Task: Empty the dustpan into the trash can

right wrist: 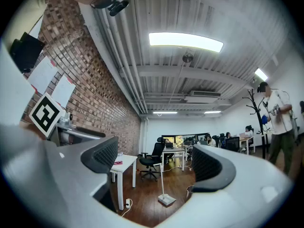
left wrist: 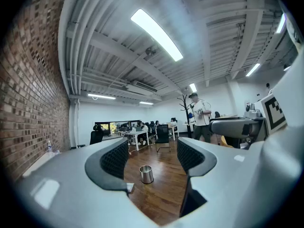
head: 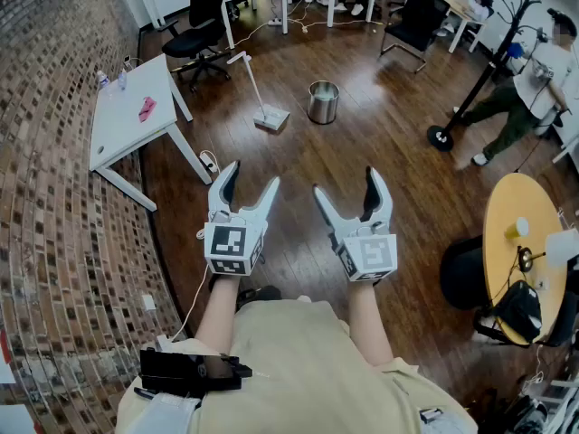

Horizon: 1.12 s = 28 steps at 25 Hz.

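— Where are we with this job?

— Right at the start, I'd say. I have my left claw (head: 251, 177) and right claw (head: 346, 183) held out in front of me, both with jaws spread wide and nothing between them. The dustpan (head: 270, 116) stands untouched on the floor ahead, its long white handle (head: 249, 75) leaning up to the left.

— And the trash can?

— The trash can (head: 323, 101) is a small metal one, just to the right of the dustpan and not touching it. In the left gripper view it shows between the jaws, but well off.

— So what comes next?

— I reckon I walk forward, take the handle in one claw, lift the pan and tip it over the can's mouth. The handle looks thin, so I'd close on it squarely or the pan may swing.

— What's the room like?

— A dark, glossy wooden floor (head: 298, 233), with a brick wall (head: 54, 206) on my left. A white desk (head: 122, 132) stands by that wall with a pink thing (head: 146, 108) on it. There are office chairs (head: 201, 25) further back, and a person (head: 529, 98) beside a coat stand (head: 488, 61) on the right.
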Motion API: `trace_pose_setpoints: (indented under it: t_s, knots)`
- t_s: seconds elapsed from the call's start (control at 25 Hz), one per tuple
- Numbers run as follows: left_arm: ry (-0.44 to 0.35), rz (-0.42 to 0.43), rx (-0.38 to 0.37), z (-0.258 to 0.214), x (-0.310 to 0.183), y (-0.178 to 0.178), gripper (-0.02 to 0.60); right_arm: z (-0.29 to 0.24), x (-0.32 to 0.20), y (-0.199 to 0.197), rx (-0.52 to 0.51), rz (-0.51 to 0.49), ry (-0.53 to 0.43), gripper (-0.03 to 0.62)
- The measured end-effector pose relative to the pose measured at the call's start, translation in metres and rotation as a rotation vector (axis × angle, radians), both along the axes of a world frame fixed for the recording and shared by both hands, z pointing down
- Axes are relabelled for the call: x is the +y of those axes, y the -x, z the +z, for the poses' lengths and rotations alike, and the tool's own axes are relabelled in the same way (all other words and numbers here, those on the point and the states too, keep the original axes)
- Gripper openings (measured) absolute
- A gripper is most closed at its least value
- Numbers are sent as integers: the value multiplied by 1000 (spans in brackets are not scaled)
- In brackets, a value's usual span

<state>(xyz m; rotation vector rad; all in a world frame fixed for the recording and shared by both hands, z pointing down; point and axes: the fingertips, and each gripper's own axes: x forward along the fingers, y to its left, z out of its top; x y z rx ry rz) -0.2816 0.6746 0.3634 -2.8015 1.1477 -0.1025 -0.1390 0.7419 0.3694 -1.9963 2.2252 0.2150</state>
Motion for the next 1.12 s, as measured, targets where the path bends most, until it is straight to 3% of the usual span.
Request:
trace_pose_setpoints:
  t_s: [0.16,0.28,0.4,0.76,1.12]
  knots:
    - [-9,11,-16,-1,3,-17,302,-15,2,-1,3,15,12,471]
    - [-2,7,-31,3,0,-25,302,-28,-6,0,6,15,73,471]
    - [5,-11,-44,9,-12,-32,305,-1,-15,-11,-2,24,65,469]
    - [19,-6,-23,14,-65,-54,311,-1,-64,-38,10,28,49,460]
    - [40,-52,-21,14,-135,-45,316,4,-138,-33,-5,-29,47,453]
